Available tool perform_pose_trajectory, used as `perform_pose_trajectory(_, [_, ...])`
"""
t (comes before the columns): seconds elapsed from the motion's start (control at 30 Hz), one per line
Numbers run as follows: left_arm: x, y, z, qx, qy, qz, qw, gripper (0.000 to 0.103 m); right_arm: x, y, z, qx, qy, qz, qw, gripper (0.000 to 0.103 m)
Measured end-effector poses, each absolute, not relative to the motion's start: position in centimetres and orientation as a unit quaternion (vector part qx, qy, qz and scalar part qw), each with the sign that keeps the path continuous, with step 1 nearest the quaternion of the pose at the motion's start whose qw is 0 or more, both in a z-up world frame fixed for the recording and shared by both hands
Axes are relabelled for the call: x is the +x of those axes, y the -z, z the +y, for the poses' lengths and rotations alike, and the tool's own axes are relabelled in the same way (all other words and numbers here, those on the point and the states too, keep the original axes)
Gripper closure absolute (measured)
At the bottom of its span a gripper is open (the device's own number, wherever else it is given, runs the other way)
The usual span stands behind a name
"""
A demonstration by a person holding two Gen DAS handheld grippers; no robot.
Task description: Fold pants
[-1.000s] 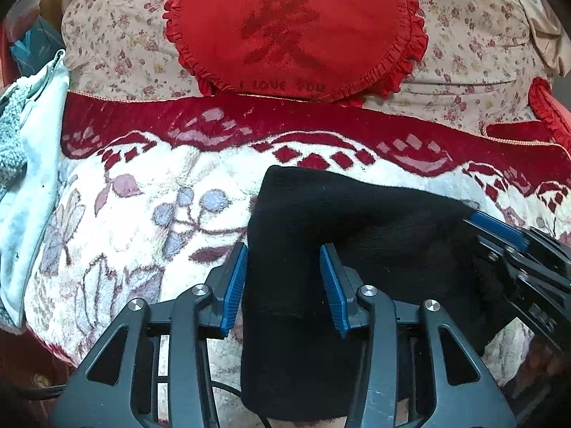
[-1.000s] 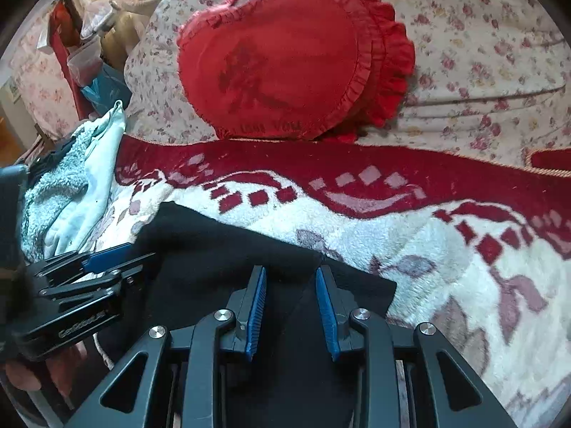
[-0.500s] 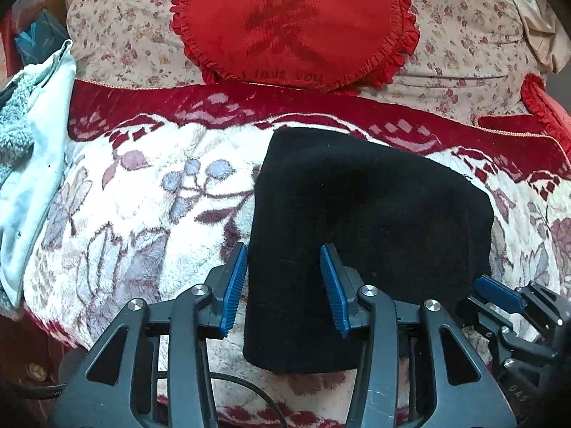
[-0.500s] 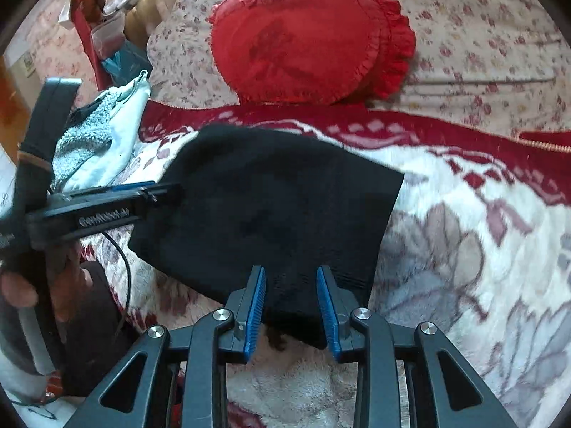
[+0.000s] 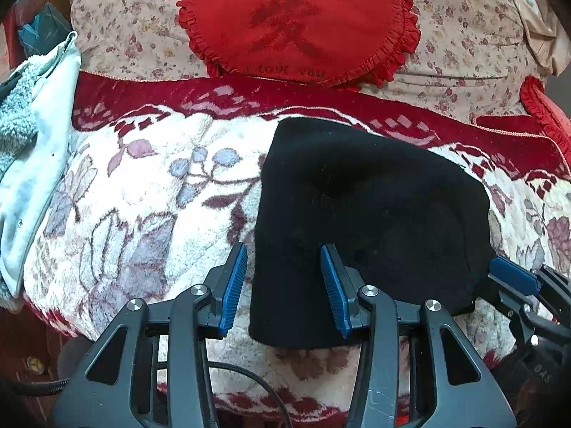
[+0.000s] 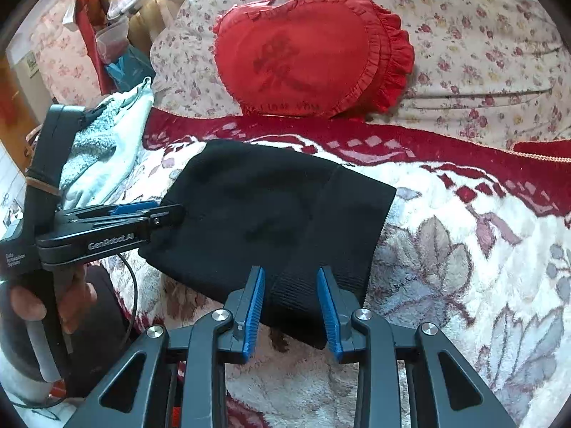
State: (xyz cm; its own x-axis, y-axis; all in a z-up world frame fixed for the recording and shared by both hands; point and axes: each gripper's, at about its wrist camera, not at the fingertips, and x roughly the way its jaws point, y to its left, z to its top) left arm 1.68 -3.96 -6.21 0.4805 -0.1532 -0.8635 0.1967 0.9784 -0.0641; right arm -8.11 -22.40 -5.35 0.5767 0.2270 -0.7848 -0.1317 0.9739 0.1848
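Pants [image 5: 364, 214]: folded, flat on blanket [image 5: 142, 214]. Left gripper [image 5: 283, 278], right gripper [image 6: 291, 306]: jaws apart, empty. Advice: withdraw without snagging cloth.

- A red heart-shaped cushion [image 5: 298, 23] with a frilled edge leans on a floral-print quilt [image 5: 464, 46].
- A plush blanket [image 5: 142, 199], cream with flowers and a red border, covers the bed.
- A pale fleece-lined garment [image 5: 32, 149] lies at its left edge.
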Motion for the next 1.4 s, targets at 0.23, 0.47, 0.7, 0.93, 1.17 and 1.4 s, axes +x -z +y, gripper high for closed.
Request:
perform_pose_trajectory(0.23, [1.5, 6.6, -3.1, -0.002, 0.111, 0.502, 0.858, 0.051, -8.1, 7.1, -23.4, 0.081, -0.106, 0.457, 0.879, 0.071])
perform_pose_trajectory(0.47, [2.8, 6.8, -1.1, -0.065, 0.141, 0.521, 0.840, 0.048, -8.1, 6.8, -28.0, 0.194, -0.085, 0.424, 0.881, 0.055])
perform_pose_trajectory(0.7, [4.3, 8.2, -0.7, -0.112, 0.155, 0.536, 0.822, 0.032, -5.7, 10.2, -29.6, 0.286, -0.119, 0.432, 0.847, 0.054])
perform_pose_trajectory(0.93, [5.5, 8.9, -1.9, -0.119, 0.171, 0.531, 0.821, 0.035, -3.8, 10.8, -27.9, 0.279, -0.133, 0.432, 0.847, 0.051])
perform_pose_trajectory(1.17, [6.7, 6.5, -3.9, -0.078, 0.194, 0.508, 0.835, 0.067, -2.8, 7.7, -27.1, 0.214, -0.126, 0.403, 0.881, 0.068])
perform_pose_trajectory(1.4, [10.3, 5.7, -5.3, -0.061, 0.181, 0.491, 0.850, 0.067, 1.4, 6.0, -28.1, 0.204, -0.117, 0.380, 0.894, 0.067])
